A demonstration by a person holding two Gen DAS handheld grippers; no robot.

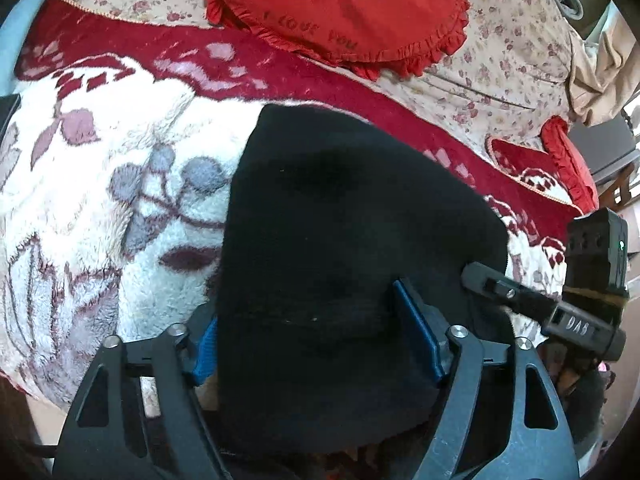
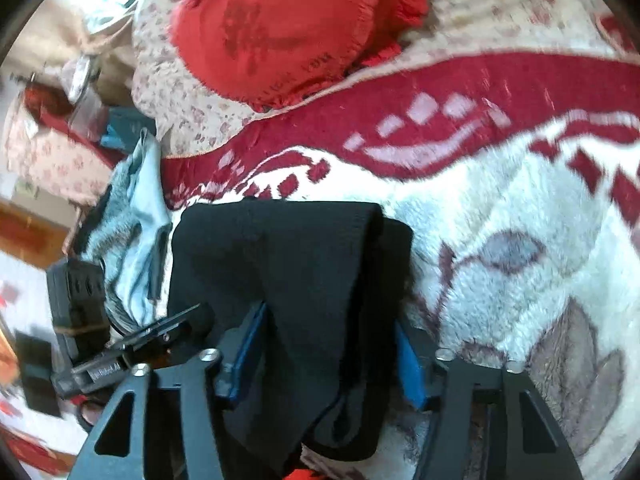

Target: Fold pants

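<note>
The black pants (image 1: 344, 216) lie bunched on a fluffy white and red blanket (image 1: 100, 200). In the left wrist view the cloth fills the space between the blue pads of my left gripper (image 1: 316, 332), whose jaws stand wide around it. In the right wrist view the black pants (image 2: 288, 264) hang in folds between the blue pads of my right gripper (image 2: 328, 356), also spread wide with cloth between them. The right gripper also shows at the right edge of the left wrist view (image 1: 520, 292); the left gripper shows at the left of the right wrist view (image 2: 132, 344).
A red heart-shaped frilled cushion (image 1: 340, 4) lies at the far side on a floral bedspread (image 1: 500, 60). A second red cushion (image 1: 568, 160) sits at the right. A light blue garment (image 2: 136, 232) lies left of the pants.
</note>
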